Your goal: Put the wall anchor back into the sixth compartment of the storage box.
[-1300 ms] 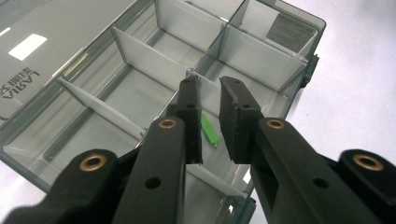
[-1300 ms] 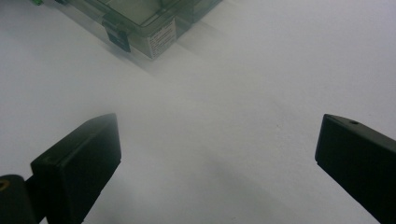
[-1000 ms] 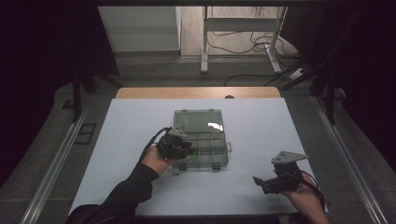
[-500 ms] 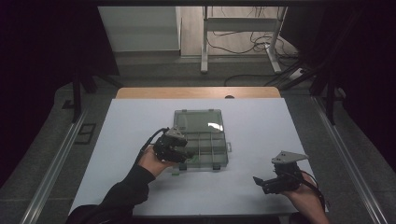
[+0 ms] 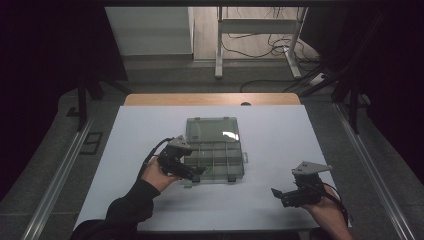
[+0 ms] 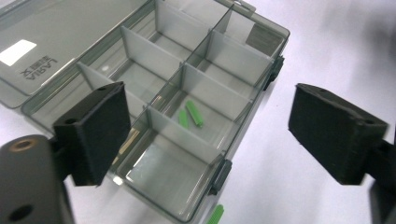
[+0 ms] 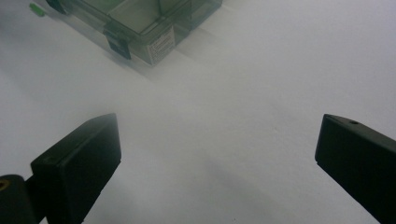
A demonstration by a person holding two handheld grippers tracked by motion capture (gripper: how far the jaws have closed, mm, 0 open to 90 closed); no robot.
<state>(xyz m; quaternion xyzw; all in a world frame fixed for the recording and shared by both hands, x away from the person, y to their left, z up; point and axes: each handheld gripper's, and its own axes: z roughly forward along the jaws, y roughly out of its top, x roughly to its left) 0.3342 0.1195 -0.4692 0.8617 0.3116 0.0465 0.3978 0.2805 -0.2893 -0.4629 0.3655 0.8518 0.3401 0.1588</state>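
A clear grey compartment box [image 5: 216, 156] lies in the middle of the white table with its lid [image 5: 212, 129] folded back. My left gripper [image 5: 198, 173] hovers over the box's near left corner. Its jaws have just been opening and now stand wide apart with nothing gripped. In the left gripper view [image 6: 210, 126], two green plugs [image 6: 191, 114] lie in one compartment of the box [image 6: 196, 88] below the jaws. Another green plug [image 6: 215, 215] lies on the table just outside the box. My right gripper [image 5: 278, 192] rests open near the front right, empty [image 7: 215, 158].
The white table top [image 5: 280, 135] reaches to a wooden strip at the far edge. In the right gripper view the box corner [image 7: 149, 28] and the loose green plug [image 7: 37, 9] lie ahead of the jaws. Table legs and cables stand on the floor beyond.
My left gripper has drawn back slightly toward the near left of the box. The right gripper has kept still.
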